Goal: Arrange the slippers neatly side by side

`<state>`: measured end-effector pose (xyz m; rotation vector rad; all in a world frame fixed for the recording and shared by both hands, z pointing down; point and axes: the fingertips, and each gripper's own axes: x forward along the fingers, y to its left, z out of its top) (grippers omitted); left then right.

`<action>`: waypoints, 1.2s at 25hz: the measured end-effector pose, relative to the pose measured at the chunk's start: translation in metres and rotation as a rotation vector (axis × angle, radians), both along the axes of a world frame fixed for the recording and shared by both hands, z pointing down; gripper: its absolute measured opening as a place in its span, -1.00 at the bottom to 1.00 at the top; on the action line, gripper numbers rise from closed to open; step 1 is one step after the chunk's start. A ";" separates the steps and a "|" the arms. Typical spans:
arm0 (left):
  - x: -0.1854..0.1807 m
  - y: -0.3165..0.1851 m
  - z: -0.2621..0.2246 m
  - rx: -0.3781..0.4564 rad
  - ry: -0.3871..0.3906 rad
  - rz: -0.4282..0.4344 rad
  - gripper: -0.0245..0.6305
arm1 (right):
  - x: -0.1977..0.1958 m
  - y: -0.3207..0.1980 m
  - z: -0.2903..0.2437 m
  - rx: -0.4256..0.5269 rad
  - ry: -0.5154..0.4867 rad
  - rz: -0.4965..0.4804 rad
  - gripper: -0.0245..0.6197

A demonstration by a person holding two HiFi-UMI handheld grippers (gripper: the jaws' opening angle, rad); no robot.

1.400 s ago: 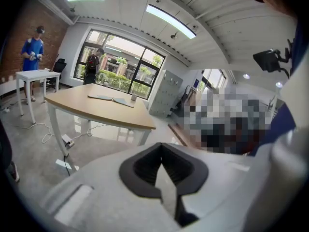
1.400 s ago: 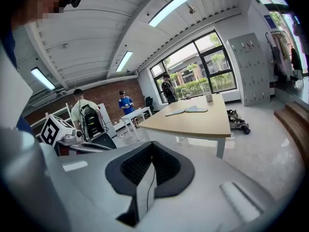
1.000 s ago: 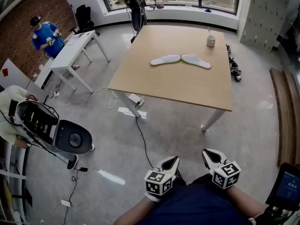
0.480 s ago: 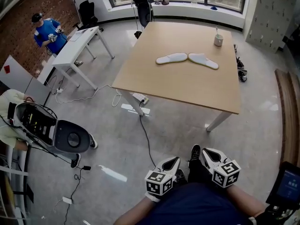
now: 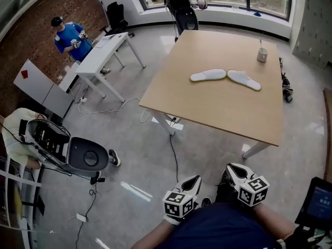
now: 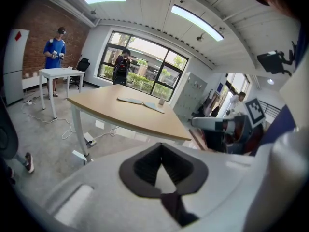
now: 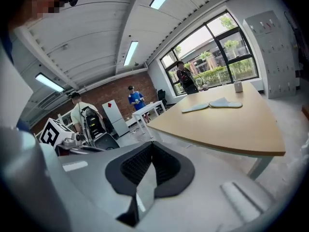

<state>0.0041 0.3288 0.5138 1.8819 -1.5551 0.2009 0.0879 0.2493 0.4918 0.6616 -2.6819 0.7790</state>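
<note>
**Both grippers clenched on nothing, slippers well apart from me**

My left gripper (image 5: 193,179) and right gripper (image 5: 232,168) sit low in the head view, close against my body, which hides my arms. In the left gripper view the jaws (image 6: 161,149) are clenched with nothing between them. The right gripper view shows the same (image 7: 151,149). The left slipper (image 5: 208,75) and right slipper (image 5: 244,80) lie soles up, end to end, on the far half of the surface (image 5: 218,113), well away from both grippers. I cannot tell whether their inner ends touch. A cup (image 5: 262,54) stands near the far corner, its contents too small to make out. A screen (image 5: 317,206) is cut off by the right edge.
</note>
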 end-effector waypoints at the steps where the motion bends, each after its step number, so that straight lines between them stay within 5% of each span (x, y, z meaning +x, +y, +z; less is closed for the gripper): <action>1: -0.002 -0.009 0.002 -0.005 -0.001 -0.004 -0.91 | -0.002 -0.011 0.002 -0.007 -0.003 -0.001 -0.89; 17: 0.011 -0.155 -0.016 -0.004 -0.025 0.009 -0.91 | 0.000 -0.161 -0.006 -0.061 -0.009 -0.018 -0.89; 30: 0.023 -0.216 -0.013 0.008 -0.044 0.034 -0.91 | 0.023 -0.225 -0.001 -0.066 -0.034 0.045 -0.89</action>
